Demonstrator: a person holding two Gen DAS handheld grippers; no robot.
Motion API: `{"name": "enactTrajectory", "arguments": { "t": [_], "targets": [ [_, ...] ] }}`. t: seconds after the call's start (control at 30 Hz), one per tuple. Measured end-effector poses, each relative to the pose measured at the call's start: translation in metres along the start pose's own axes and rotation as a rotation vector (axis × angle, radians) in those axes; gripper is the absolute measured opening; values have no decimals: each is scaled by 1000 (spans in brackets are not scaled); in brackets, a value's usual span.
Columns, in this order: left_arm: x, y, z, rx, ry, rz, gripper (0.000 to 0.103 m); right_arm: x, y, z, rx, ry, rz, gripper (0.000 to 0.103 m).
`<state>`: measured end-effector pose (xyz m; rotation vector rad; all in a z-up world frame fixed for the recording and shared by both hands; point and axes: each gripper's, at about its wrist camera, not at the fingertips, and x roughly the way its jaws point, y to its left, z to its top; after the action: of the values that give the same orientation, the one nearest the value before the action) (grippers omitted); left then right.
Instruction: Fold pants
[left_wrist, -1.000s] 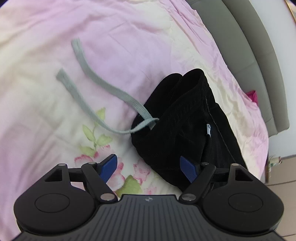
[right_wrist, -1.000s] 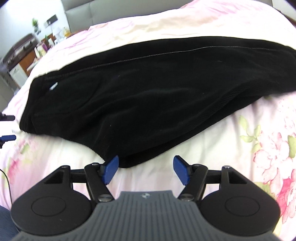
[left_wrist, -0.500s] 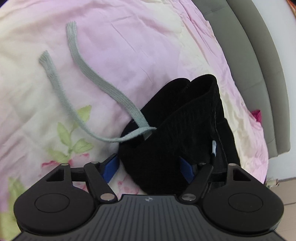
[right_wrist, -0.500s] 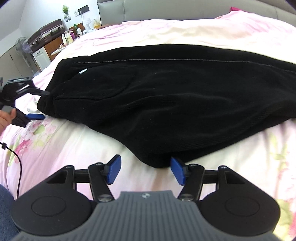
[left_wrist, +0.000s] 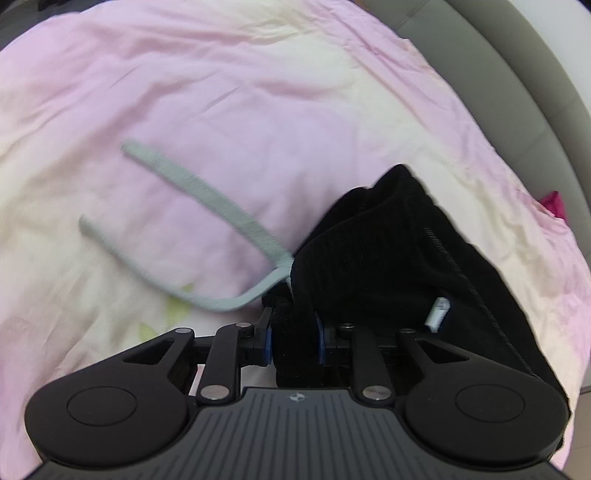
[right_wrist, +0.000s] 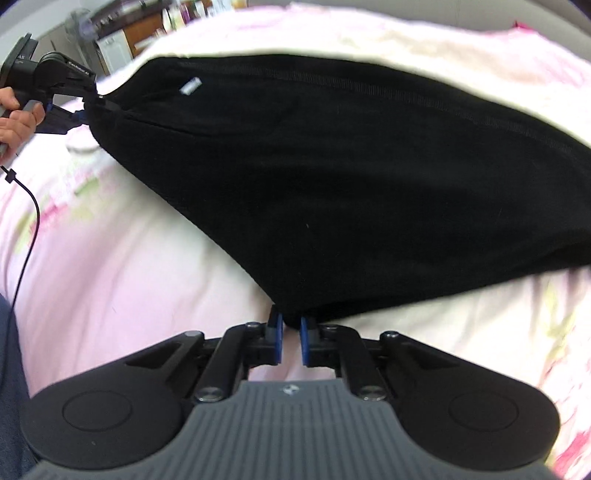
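Observation:
Black pants (right_wrist: 351, 177) lie on a pink and cream floral bedspread (right_wrist: 110, 266). My left gripper (left_wrist: 293, 343) is shut on the waistband corner of the pants (left_wrist: 388, 266), where a grey drawstring (left_wrist: 207, 199) trails out to the left. My right gripper (right_wrist: 291, 338) is shut on the near edge of the pants, which is pulled up into a peak. The left gripper (right_wrist: 79, 110) also shows at the far left of the right wrist view, gripping the waist end. A small white label (right_wrist: 190, 85) sits near the waistband.
A grey padded headboard (left_wrist: 517, 92) runs along the right edge of the bed. A magenta item (left_wrist: 554, 205) lies by it. A kitchen cabinet and shelves (right_wrist: 147, 29) stand beyond the bed. A black cable (right_wrist: 29, 221) hangs from the left gripper.
Both grippers moved forward onto the pants and shut on the fabric. The cloth is now lifted and pulled taut between them, and the drawstring has shifted.

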<state>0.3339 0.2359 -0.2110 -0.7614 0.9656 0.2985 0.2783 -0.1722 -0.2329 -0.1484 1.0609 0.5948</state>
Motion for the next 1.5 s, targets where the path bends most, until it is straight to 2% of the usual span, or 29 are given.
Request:
{"name": "enactTrajectory", "arguments": {
  "t": [0.13, 0.17, 0.2, 0.23, 0.3, 0.37, 0.43, 0.47, 0.5, 0.57, 0.6, 0.67, 0.73, 0.8, 0.93, 1.1, 1.3, 1.37, 1.5],
  "targets": [
    [-4, -6, -2, 79, -8, 3, 30, 6, 1, -9, 18, 40, 2, 0],
    [-7, -8, -1, 102, 2, 0, 36, 3, -3, -13, 31, 42, 2, 0],
    [-13, -10, 0, 129, 3, 12, 50, 0, -5, -14, 48, 38, 3, 0],
    [-22, -11, 1, 154, -10, 24, 53, -6, -8, -16, 68, 33, 10, 0],
    [-45, -14, -2, 202, -61, 68, 54, -17, -13, -18, 93, 23, 0, 0],
    [-65, -19, -7, 243, -84, 78, 55, -28, -19, -22, 102, 12, -11, 2],
    [-86, -26, -18, 290, -103, 48, 59, -37, -24, -25, 107, 3, -32, 13],
    [-95, -34, -26, 329, -114, 36, 61, -42, -26, -24, 106, -6, -58, 27],
    [-102, -43, -34, 372, -126, 32, 63, -58, -35, -35, 102, -17, -87, 33],
    [-112, -59, -51, 433, -134, 17, 66, -75, -47, -37, 100, -39, -142, 35],
    [-114, -66, -59, 432, -118, -1, 68, -83, -54, -38, 103, -52, -181, 45],
    [-115, -73, -72, 373, -61, -75, 68, -104, -69, -43, 111, -88, -276, 56],
    [-110, -80, -87, 317, -11, -140, 68, -123, -88, -47, 133, -107, -317, 56],
    [-102, -90, -104, 295, 14, -166, 68, -140, -112, -53, 176, -121, -364, 55],
    [-78, -117, -133, 348, 42, -135, 68, -164, -162, -65, 205, -117, -450, 55],
    [-59, -157, -170, 554, 26, -38, 68, -175, -211, -77, 6, -47, -552, 55],
    [-40, -193, -200, 736, 42, 43, 68, -169, -276, -88, -340, 15, -677, 53],
    [-36, -206, -211, 849, 28, 84, 68, -160, -301, -91, -488, 50, -734, 54],
    [-25, -226, -235, 1090, 32, 149, 68, -141, -345, -94, -743, 102, -779, 64]
  ]
}}
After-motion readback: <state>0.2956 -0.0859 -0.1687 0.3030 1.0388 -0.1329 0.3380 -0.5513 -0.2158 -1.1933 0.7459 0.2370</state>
